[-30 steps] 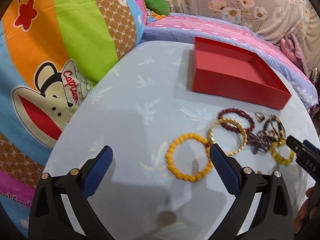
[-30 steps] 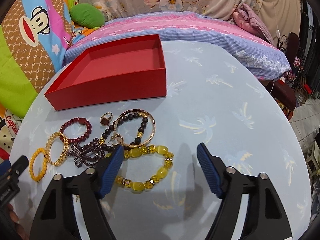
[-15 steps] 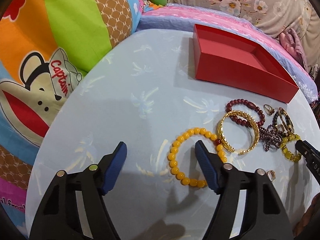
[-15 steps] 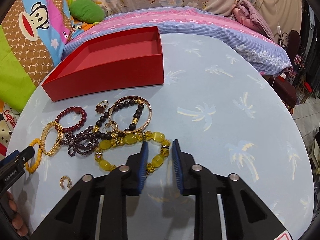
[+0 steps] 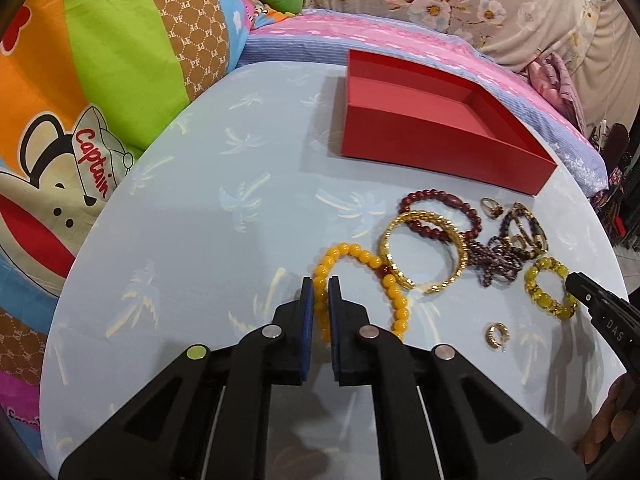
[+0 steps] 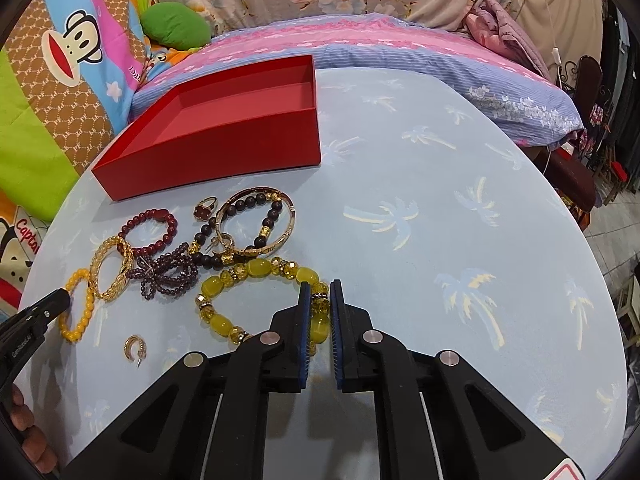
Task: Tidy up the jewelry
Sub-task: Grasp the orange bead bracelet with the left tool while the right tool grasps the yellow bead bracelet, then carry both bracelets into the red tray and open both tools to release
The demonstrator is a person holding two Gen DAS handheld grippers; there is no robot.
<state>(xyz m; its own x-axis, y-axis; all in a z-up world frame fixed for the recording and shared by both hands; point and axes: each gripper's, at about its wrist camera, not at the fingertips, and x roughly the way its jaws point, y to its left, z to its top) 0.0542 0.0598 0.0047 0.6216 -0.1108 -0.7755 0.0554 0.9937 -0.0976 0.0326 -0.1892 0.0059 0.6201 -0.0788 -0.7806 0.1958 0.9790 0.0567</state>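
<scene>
My left gripper (image 5: 319,285) is shut on the orange bead bracelet (image 5: 356,256), which lies on the table. My right gripper (image 6: 319,289) is shut on the yellow-green bead bracelet (image 6: 256,270), also resting on the table. The open red box (image 5: 424,120) stands empty at the back; it also shows in the right wrist view (image 6: 224,120). Between the two bracelets lie a gold bangle (image 5: 424,256), a dark red bead bracelet (image 5: 440,204), a purple bead cluster (image 6: 168,274), a black bead bracelet with a gold bangle (image 6: 256,220), a ring (image 6: 204,210) and a small gold hoop (image 6: 134,347).
The round table (image 6: 440,200) has a pale blue palm-print cloth. A colourful cartoon quilt (image 5: 80,80) rises at the left, a striped bed edge (image 6: 400,48) lies behind. Chairs and clutter (image 6: 592,120) stand at the far right.
Both grippers have closed: the left moved right and shut on the orange bracelet, the right shut on the yellow-green bracelet. The jewelry has not been lifted.
</scene>
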